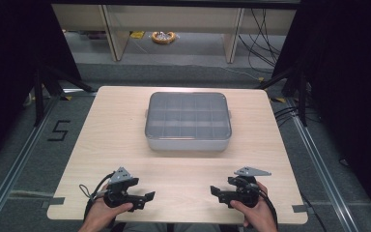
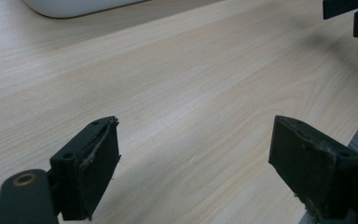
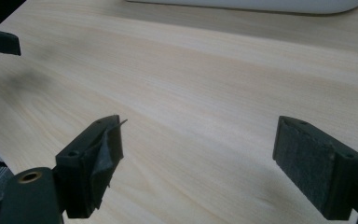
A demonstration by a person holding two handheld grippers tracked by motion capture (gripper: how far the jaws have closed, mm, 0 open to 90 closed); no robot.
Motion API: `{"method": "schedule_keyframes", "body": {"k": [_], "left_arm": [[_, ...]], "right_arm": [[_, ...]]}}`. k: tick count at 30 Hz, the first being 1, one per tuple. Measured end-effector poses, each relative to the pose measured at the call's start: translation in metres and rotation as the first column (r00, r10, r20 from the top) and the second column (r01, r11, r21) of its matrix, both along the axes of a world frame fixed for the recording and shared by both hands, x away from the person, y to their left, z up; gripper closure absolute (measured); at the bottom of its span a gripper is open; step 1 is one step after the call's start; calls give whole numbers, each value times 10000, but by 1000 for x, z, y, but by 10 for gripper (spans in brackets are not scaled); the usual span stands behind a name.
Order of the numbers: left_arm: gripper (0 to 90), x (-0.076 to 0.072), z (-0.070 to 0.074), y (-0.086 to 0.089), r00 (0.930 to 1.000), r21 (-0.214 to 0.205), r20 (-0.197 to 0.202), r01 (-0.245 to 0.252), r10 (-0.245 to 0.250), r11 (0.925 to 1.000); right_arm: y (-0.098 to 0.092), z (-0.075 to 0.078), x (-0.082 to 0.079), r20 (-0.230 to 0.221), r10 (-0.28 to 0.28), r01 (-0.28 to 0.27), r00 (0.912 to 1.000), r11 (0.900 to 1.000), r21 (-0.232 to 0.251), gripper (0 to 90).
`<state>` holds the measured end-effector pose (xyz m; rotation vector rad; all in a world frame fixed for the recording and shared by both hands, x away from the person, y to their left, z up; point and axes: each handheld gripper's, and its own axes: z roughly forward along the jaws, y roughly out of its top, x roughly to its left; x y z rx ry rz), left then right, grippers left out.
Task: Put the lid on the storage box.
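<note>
Left claw [image 1: 148, 195] released, jaws wide apart, nothing between them. Right claw [image 1: 214, 189] same: released, gapped wide, holding nothing. Both parked low at the near edge of the table [image 1: 116, 140], tips pointing inward at each other, well apart, bare wood between. Left one toward the near-left corner, right one toward the near-right corner. A hand [image 1: 101, 215] on each, coming in over the near edge.

In the left claw's own view: two black pads [image 2: 95, 161] over bare woodgrain, no contact with anything. Right claw's own view matches, pad [image 3: 98, 158] showing a frayed liner edge.

Progress, judging from layout: nothing started. No contact with the box, lid seemingly in place, both claws at rest. Everything left to do: reach forward, take hold, whatever handling follows.

Largest first:
- Table: light wood, rounded corners, otherwise bare.
- Compartment box [image 1: 188, 122]: sits at the middle of the table, slightly toward the far edge, well apart from both claws. Pale grey tray body, translucent grey lid on top, small tab visible at each short side. Near wall also glimpsed as a pale curved edge in both claw views [image 2: 74, 7] [image 3: 261, 5].
- Inside: a grid of dividers seen through the lid, roughly three rows of cells. Cells look empty, but lid tint and reflections prevent a sure call.

Likely closest grip points: side tabs or lid rim.
</note>
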<state>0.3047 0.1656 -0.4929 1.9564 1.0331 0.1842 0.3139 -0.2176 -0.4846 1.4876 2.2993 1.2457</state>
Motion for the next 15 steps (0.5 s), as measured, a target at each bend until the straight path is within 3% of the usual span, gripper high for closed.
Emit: {"method": "schedule_keyframes", "body": {"k": [2, 3, 4, 5, 6, 7, 8, 9, 11, 12, 13, 15], "left_arm": [[152, -3, -1, 1, 9996, 374, 162, 207, -213, 9991], [152, -7, -3, -2, 9999, 252, 111, 37, -40, 9997], [152, -7, -3, 0, 9996, 701, 126, 257, -267, 9972], [152, -10, -5, -3, 9999, 532, 57, 145, -149, 9985], [152, -11, -5, -2, 9994, 562, -16, 360, -360, 9978], [152, -14, -5, -3, 9994, 617, 46, 345, -349, 9975], [152, -16, -7, -6, 9998, 403, 4, 176, -177, 9990], [152, -18, -6, -5, 9995, 631, 13, 309, -310, 9975], [152, -22, -8, -7, 9998, 507, -37, 215, -213, 9985], [152, -24, -9, -8, 9997, 520, 56, 248, -252, 9983], [152, -25, -9, -7, 9994, 719, 108, 314, -323, 9969], [152, -29, -8, -9, 9989, 824, 153, 440, -454, 9956]], "right_arm": [[0, 0, -2, -33, 132, -132, 9999, 9999, 24, 164], [0, 0, -4, -29, 114, -115, 9999, 9998, -139, 164], [-1, 1, -6, 1, 163, -163, 9999, 9998, -125, 164], [0, 1, -7, -208, 84, -86, 9997, 9999, -114, 164], [-1, 0, -7, -4, 205, -205, 9998, 9997, -118, 164], [-1, 0, -9, -83, 146, -146, 9999, 9999, -54, 164], [-1, -1, -10, 19, 193, -193, 9998, 9998, -78, 164], [-1, -1, -12, -10, 203, -203, 9998, 9996, -200, 164], [1, -1, -17, -253, 163, -167, 9995, 9998, -128, 164], [-1, -2, -17, 1, 343, -343, 9994, 9990, -277, 164], [0, -3, -19, -141, 313, -317, 9994, 9992, -252, 164], [0, -3, -23, 2, 392, -391, 9992, 9985, -391, 164]]}}
